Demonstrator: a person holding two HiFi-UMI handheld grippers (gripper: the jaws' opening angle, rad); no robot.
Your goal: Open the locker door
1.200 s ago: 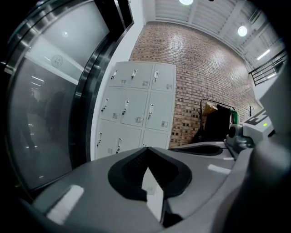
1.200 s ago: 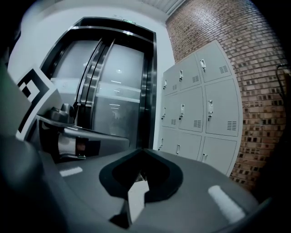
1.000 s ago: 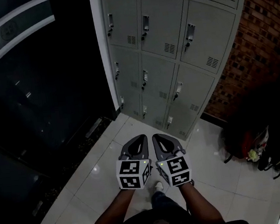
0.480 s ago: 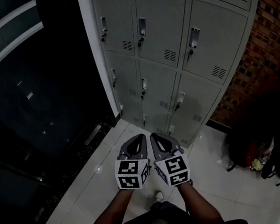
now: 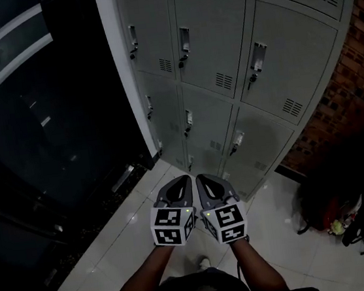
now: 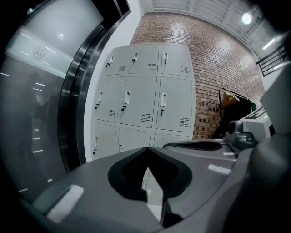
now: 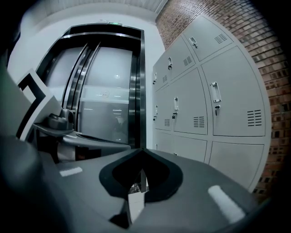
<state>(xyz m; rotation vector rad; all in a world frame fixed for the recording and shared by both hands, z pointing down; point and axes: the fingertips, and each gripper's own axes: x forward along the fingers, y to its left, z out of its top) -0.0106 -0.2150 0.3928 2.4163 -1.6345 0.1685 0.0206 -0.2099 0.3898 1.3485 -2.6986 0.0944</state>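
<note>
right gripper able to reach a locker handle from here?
Probably not yet: the right gripper, jaws shut, is held short of the lockers with bare floor between. Nothing blocks the way to the handles.

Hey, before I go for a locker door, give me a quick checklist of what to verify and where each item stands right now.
1. Left hand-held gripper empty: ok, jaws together on nothing.
2. Right hand-held gripper empty: ok, jaws together on nothing.
3. Jaws apart enough to take a handle: not ok, both shut.
4. Locker doors closed: ok, every visible one is shut.
5. Grippers at a handle: not ok, both are apart from the lockers, over the floor tiles.
6. Doors unlocked: cannot tell.
</note>
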